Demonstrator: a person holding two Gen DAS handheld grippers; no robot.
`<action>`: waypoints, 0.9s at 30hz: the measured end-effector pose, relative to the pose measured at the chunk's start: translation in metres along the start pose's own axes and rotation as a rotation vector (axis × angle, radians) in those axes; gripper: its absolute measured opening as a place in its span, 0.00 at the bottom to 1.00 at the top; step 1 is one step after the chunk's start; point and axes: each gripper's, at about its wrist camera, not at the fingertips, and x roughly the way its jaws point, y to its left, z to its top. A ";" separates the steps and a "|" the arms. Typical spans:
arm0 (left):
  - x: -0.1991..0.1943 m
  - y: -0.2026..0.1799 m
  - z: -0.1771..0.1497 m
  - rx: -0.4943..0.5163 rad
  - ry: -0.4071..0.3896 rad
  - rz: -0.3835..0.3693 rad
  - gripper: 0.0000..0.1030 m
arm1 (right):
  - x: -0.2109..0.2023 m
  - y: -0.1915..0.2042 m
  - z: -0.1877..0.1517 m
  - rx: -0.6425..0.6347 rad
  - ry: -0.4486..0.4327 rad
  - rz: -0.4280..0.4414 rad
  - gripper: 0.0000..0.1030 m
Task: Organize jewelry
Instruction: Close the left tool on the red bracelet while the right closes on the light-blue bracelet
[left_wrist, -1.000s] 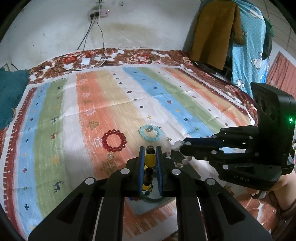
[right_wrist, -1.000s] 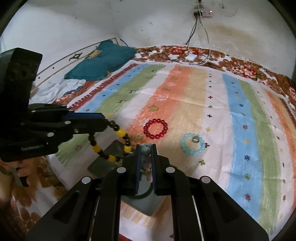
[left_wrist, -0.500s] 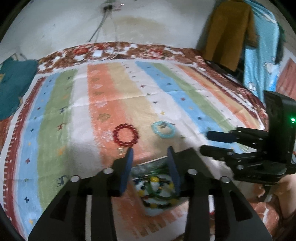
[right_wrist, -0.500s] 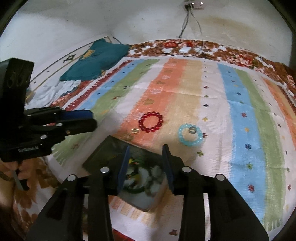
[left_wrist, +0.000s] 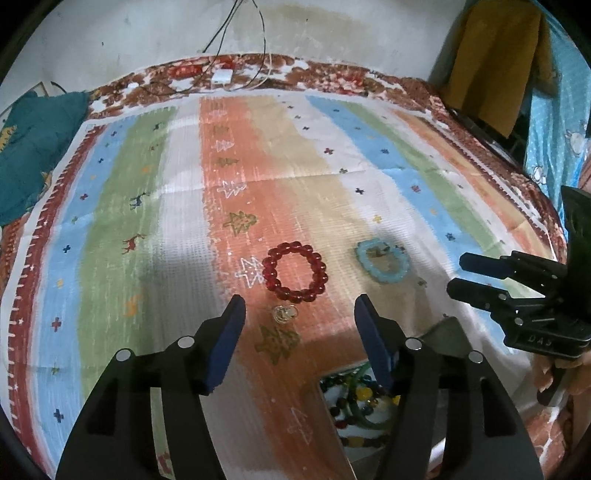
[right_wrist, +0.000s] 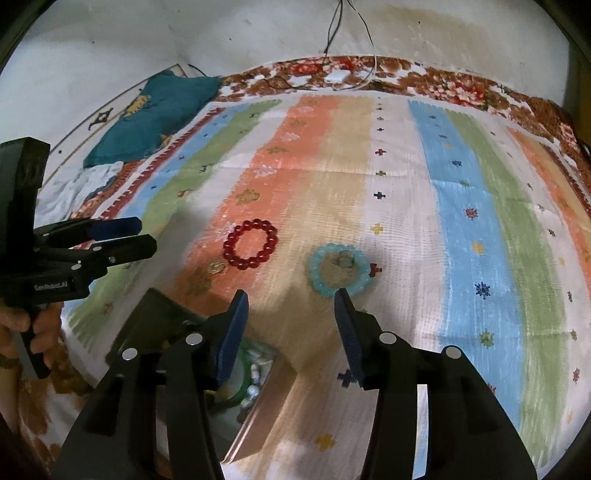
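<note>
The striped bedspread (left_wrist: 177, 206) fills the scene, soft and yielding under anything pressed into it. At its near edge the open jewelry box (left_wrist: 369, 402) sits with bead strands and a green bangle piled inside. The left gripper (left_wrist: 299, 314) hovers wide open and empty, and the right gripper (right_wrist: 291, 306) is spread just as wide, holding nothing. Beyond them lies the red bead bracelet (left_wrist: 294, 271), with the pale blue bead bracelet (right_wrist: 338, 270) well apart beside it. Both look light, floppy on their cord and smooth, so pinching across one side of the loop should work best. The small silver ring (right_wrist: 345, 259) inside the blue loop and the tiny gold piece (left_wrist: 284, 313) near the red one look slippery and easily lost.
</note>
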 end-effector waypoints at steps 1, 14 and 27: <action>0.004 0.001 0.002 0.000 0.009 0.002 0.63 | 0.003 -0.002 0.001 -0.002 0.008 -0.010 0.48; 0.047 0.010 0.021 -0.009 0.083 0.031 0.69 | 0.041 -0.028 0.020 0.021 0.078 -0.096 0.60; 0.080 0.015 0.032 -0.003 0.142 0.035 0.72 | 0.074 -0.047 0.029 0.055 0.158 -0.101 0.63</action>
